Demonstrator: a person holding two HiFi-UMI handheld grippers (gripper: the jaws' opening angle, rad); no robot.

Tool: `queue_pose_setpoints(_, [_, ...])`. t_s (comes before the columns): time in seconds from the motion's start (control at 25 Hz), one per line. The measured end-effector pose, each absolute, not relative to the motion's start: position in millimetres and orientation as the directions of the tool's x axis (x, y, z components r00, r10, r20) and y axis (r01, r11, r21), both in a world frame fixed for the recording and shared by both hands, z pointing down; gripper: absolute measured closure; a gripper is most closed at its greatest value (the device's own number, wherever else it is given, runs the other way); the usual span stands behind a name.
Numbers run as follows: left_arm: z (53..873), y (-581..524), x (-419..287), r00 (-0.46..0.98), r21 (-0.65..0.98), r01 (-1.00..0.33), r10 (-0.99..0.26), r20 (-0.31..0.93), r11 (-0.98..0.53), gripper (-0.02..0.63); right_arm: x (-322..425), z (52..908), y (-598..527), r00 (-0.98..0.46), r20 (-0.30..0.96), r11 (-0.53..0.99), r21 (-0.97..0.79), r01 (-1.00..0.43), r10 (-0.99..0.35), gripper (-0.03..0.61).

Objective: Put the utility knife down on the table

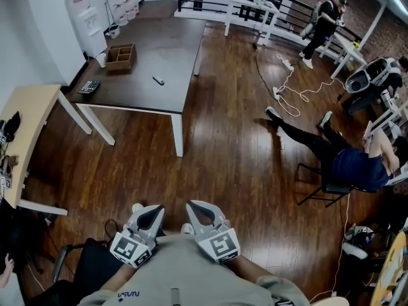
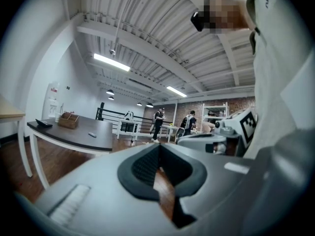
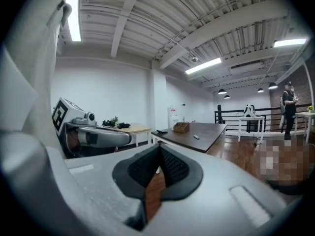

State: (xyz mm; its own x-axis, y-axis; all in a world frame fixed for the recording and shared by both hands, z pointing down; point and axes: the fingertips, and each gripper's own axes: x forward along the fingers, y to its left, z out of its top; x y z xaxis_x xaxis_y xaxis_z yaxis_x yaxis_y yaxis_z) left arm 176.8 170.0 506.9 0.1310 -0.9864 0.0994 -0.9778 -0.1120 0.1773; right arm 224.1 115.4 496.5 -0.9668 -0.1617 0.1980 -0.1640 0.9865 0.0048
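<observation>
A small grey object [image 1: 158, 80], possibly the utility knife, lies on the dark table [image 1: 166, 50] far ahead. The same object [image 2: 92, 134] shows in the left gripper view, and it [image 3: 196, 137] also appears in the right gripper view. My left gripper [image 1: 152, 214] and right gripper [image 1: 197, 210] are held side by side close to my body, over the wooden floor. The left gripper [image 2: 158, 154] has its pads together with nothing between them. The right gripper [image 3: 160, 154] is likewise shut and empty. Neither is near the table.
On the dark table stand a wooden box [image 1: 120, 57] and a calculator [image 1: 88, 87]. A light wooden desk [image 1: 29, 126] is at the left, a black chair [image 1: 89, 260] beside me. People sit and stand at the right, with cables [image 1: 290, 94] on the floor.
</observation>
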Motion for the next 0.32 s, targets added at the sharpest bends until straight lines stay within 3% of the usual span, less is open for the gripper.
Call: queue_pose_setpoints(0.32, [505.8, 163.1, 177.9, 0.153, 0.188, -0.973, -0.983, 0.099, -0.132, 0.612, 227.7, 494.6, 109.2, -0.963, 0.197, 0.983, 0.012, -0.183, -0.182, 0.58])
